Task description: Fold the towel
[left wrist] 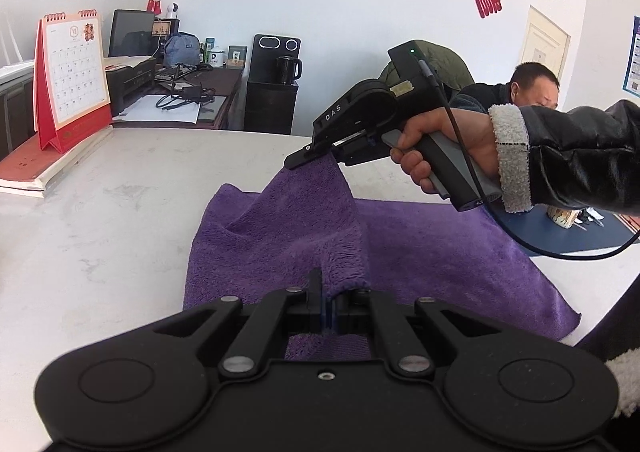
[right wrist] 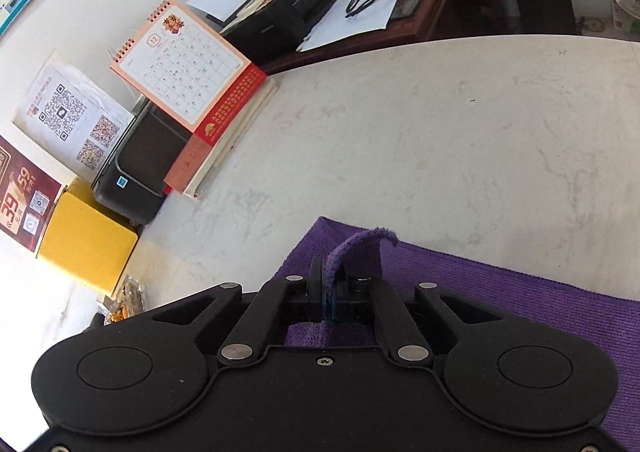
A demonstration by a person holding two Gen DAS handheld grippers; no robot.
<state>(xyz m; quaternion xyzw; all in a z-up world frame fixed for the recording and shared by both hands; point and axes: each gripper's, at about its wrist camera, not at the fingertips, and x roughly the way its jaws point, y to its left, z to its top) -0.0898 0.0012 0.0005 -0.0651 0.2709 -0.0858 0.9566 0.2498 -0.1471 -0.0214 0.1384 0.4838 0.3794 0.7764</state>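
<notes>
Towel [left wrist: 420,248], purple, lies on the pale table [left wrist: 120,220]; one edge is raised in a peaked ridge between two grips. Left gripper [left wrist: 329,302] is clamped on a near corner. Right gripper [left wrist: 310,156], in a hand [left wrist: 448,148] with a fleece-cuffed black sleeve, is pinched tight on the far corner; its own view shows a tongue of cloth curling out past the jaws. Judgement: for a clean fold, carry both corners across together at matching height, keep the edge between them taut, and lay them onto the opposite edge before letting go. Fabric is plush, deep-piled microfibre, limp, with a stitched hem; it will sag and drag readily. Tabletop is hard, matte, scuffed and stained.
</notes>
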